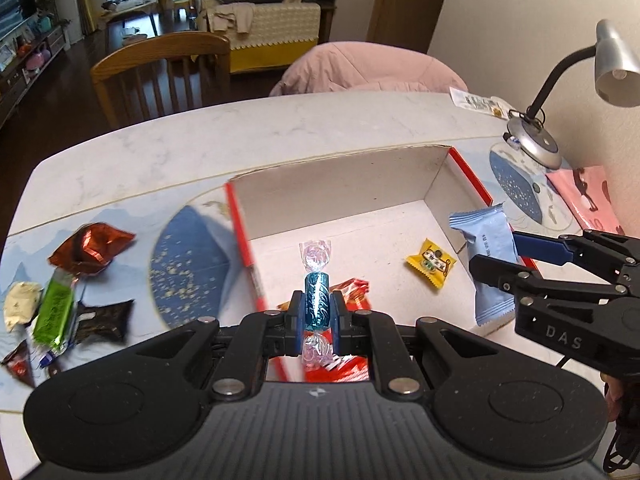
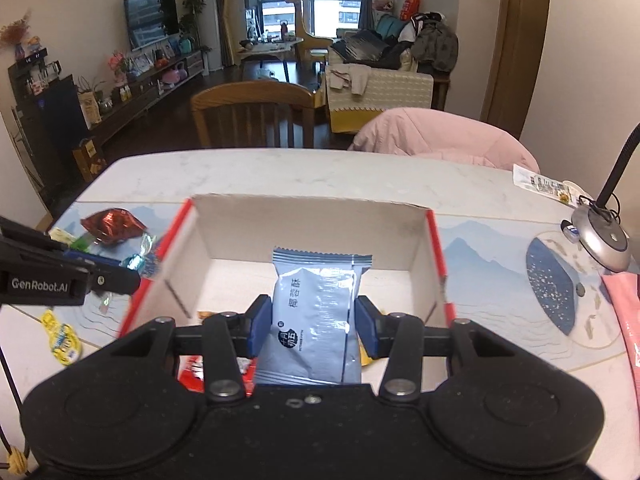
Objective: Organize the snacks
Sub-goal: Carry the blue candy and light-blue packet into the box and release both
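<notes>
My left gripper point(image 1: 317, 307) is shut on a teal twist-wrapped candy point(image 1: 317, 300), held over the near part of the red-edged cardboard box point(image 1: 436, 178). Inside the box lie a yellow candy point(image 1: 431, 263) and a red wrapper point(image 1: 352, 289). My right gripper point(image 2: 314, 320) is shut on a pale blue snack packet point(image 2: 316, 312), upright above the box point(image 2: 420, 240). In the left wrist view that packet point(image 1: 486, 256) hangs at the box's right wall, in the right gripper point(image 1: 498, 258). The left gripper point(image 2: 116, 270) shows at the left edge of the right wrist view.
Loose snacks lie left of the box: a red foil packet point(image 1: 92, 246), a green packet point(image 1: 54, 310), a dark wrapper point(image 1: 104, 318), a cream piece point(image 1: 20, 304). A desk lamp point(image 1: 534, 144) and pink bag point(image 1: 588, 196) stand right. A wooden chair point(image 2: 252, 114) and a pink-draped seat point(image 2: 444, 136) stand beyond the table.
</notes>
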Tool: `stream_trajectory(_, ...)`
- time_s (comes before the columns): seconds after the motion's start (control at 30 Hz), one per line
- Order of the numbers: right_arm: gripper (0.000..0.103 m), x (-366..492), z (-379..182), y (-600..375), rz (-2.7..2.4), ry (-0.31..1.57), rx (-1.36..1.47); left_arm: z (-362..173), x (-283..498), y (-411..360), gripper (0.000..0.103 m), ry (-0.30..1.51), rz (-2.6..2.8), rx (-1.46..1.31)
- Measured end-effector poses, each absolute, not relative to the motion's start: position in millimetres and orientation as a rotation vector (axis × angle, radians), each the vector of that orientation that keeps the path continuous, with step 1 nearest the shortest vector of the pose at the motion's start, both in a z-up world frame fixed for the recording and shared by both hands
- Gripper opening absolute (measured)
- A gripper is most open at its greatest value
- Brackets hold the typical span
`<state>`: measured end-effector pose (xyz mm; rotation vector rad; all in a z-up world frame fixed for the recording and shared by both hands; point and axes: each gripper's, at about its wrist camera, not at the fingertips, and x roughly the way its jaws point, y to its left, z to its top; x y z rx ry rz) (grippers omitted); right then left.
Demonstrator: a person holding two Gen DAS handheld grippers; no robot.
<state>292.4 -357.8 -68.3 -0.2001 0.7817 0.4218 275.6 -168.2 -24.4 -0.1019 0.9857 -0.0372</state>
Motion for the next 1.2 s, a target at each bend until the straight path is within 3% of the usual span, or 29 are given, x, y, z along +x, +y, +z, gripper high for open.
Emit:
stream_trajectory(0.57,0.044,335,-113,-354,0.507,0.911,-0.282,-84,361,-195,0.012,1.161,-0.026,-0.03)
stream_trajectory(1.2,0.045,354,-160,-336,0.533,1.118,-0.353,-126,393,-202,0.012,1.357,-0.031,0.022)
